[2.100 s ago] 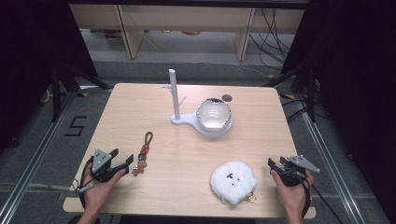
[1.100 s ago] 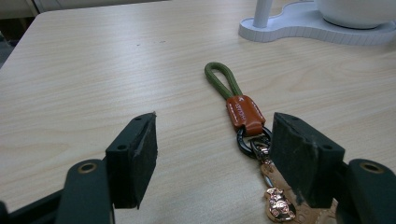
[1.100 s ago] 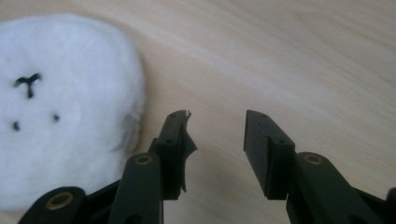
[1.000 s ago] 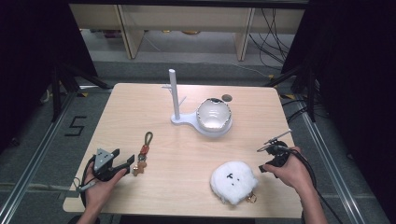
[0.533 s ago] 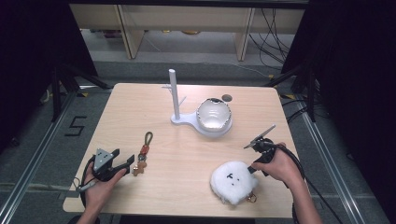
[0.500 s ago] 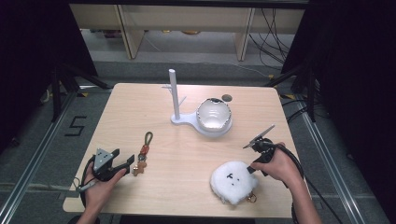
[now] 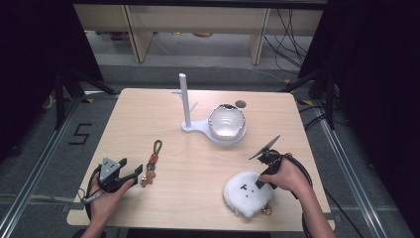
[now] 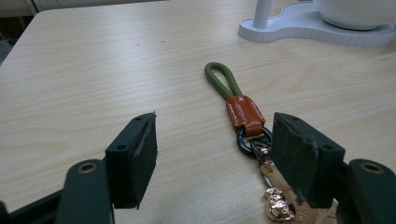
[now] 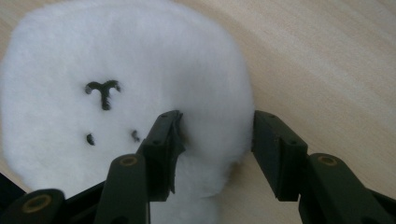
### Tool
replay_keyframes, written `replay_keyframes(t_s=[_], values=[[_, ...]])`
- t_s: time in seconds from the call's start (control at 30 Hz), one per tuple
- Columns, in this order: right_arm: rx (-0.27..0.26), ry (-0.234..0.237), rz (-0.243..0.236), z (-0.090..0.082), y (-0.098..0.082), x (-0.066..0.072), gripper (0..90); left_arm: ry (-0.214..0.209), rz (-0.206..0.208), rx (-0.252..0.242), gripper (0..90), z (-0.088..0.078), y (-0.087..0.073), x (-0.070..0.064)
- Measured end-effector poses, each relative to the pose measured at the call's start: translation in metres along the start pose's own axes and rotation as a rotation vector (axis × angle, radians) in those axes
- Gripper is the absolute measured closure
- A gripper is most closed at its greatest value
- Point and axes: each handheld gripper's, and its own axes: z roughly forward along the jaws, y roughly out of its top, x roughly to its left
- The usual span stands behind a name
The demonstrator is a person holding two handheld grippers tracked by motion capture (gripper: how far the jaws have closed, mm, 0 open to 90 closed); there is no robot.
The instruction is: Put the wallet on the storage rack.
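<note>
— Right hand-held gripper [image 7: 258,182] first: where is it and how do its jaws stand?

— At about 4 o'clock on the desk [image 7: 148,111], tipped down onto the white plush toy [image 7: 246,194]. In the right gripper view its jaws stand partly apart, one pad pressed into the fluff of the plush toy [image 9: 126,88], the other just off its edge over bare wood. They straddle a lobe of the fur but have not closed on it.

— Any writing to read?

— A taped figure 5 [image 7: 79,134] on the floor at 9 o'clock, beside the desk. The orange leather tab [image 8: 243,112] of the keychain [image 8: 247,135] bears a small stamped mark, too fine to read. The plush toy has a stitched face in dark thread, no lettering.

— And the left hand-held gripper [image 7: 130,173]?

— At 7 o'clock, held low by the left hand [image 7: 106,196], jaws wide apart and holding nothing. In the left gripper view the keychain lies between the jaws, close to the right-side one: green cord loop [image 8: 222,79] pointing away, then the orange tab, a dark ring, and gold charms [image 8: 278,205] nearest the camera, partly hidden by that jaw.

— What else is on the desk?

— At 12 o'clock, a white stand [image 7: 185,101] with an upright post, its base carrying a white bowl [image 7: 227,121].
</note>
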Motion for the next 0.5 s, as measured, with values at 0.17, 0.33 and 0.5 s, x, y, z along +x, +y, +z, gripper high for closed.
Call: replay_keyframes(t_s=[0.17,0.33,0.5], values=[[0.012,-0.004,-0.016,0.0058,0.0022,-0.0022,52.8,0.0,0.0,0.0,31.2,0.0001,0.0,0.0001],[0.023,0.016,0.013,0.0086,0.0025,-0.0008,59.5,0.004,0.003,0.008,31.2,-0.0003,0.0003,-0.0002],[0.051,-0.007,0.005,0.0087,0.0045,-0.0002,67.7,0.005,0.001,0.007,31.2,-0.0004,0.0003,0.0]])
